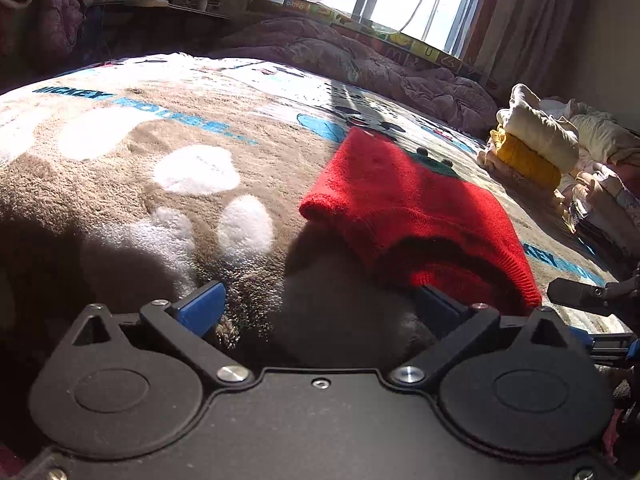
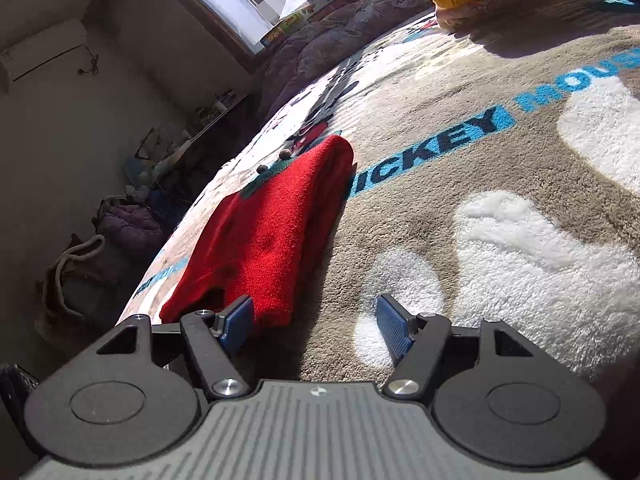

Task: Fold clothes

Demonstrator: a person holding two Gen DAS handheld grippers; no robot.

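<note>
One wide blanket [image 2: 460, 208] covers the bed, giving the folding a flat, soft surface. On it lies the red sweater [image 1: 404, 216], already doubled over, its ribbed hem toward the tools. A stack [image 1: 532, 140] of folded clothes sits well apart at the bed's far edge, leaving bare blanket all round. The left gripper [image 1: 320, 304] and right gripper [image 2: 316, 320] both gape, holding nothing, each with one pad at the hem.
</note>
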